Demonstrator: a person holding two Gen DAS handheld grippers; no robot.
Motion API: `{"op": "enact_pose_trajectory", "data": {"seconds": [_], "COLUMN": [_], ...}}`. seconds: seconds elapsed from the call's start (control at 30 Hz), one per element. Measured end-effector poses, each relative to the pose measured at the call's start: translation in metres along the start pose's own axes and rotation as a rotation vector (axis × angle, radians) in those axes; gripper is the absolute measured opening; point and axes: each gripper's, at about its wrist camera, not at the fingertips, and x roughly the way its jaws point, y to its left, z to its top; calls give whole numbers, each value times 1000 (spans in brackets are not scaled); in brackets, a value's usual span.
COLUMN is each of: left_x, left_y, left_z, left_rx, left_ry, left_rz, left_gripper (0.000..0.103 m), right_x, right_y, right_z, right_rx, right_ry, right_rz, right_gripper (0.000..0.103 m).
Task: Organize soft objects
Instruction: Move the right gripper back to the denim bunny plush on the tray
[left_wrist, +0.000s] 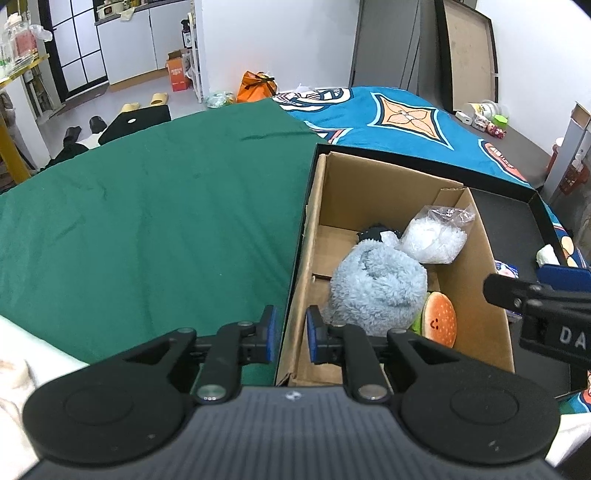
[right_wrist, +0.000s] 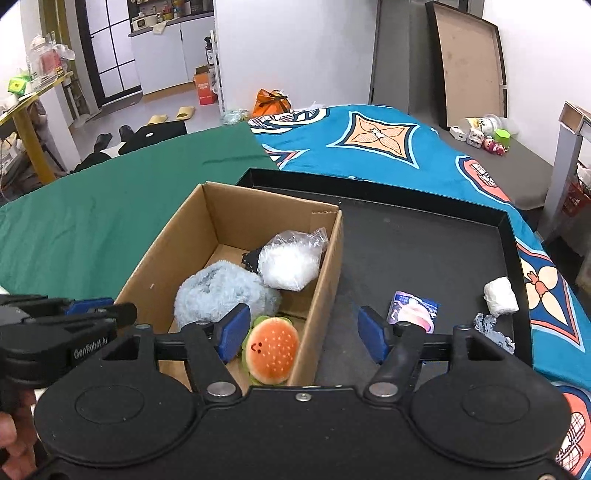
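A cardboard box stands in a black tray. In it lie a fluffy light-blue plush, a clear bag of white stuffing, a hamburger plush and a dark item. My left gripper straddles the box's left wall; its jaws stand apart around the wall, and whether they pinch it is unclear. My right gripper is open and empty above the hamburger plush and the box's right wall. On the tray lie a pink-and-blue packet, a white roll and a grey-blue lace piece.
The tray sits on a bed with a green sheet and a blue patterned blanket. Small toys and jars stand on a grey ledge at the far right. Floor clutter lies beyond the bed.
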Motion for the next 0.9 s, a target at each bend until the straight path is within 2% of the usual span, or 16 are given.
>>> {"op": "enact_pose_trajectory", "data": {"seconds": [0.13,0.33,0.43,0.57,0.63,0.77,0.9], "left_x": [0,-3,-3,-1,-2,-4,-4], "left_y": [0,-4,-6,-8,-7,-12,-14], "left_z": [1,1,0,1,3,5,9], "left_rx": [0,10,25,30,13,35,19], "left_ry": [6,4,-8,6,20,23,53], "left_rz": [5,12,29,39,17,49,34], "left_gripper": [17,29,40,41,42,51,56], "right_x": [-4,-6,-8,-10,-9,-6,1], "right_y": [-9,-25,-36,-54,-64,-81,-97], "right_z": [-2,-4,-4,-3,-3,-3,-5], "right_rx": [7,32,49,58,73,93,117], "right_ry": [8,22,22,17,18,22,28], "right_rz": [10,29,48,57,65,71,78], "right_gripper": [64,65,70,80,81,83,86]}}
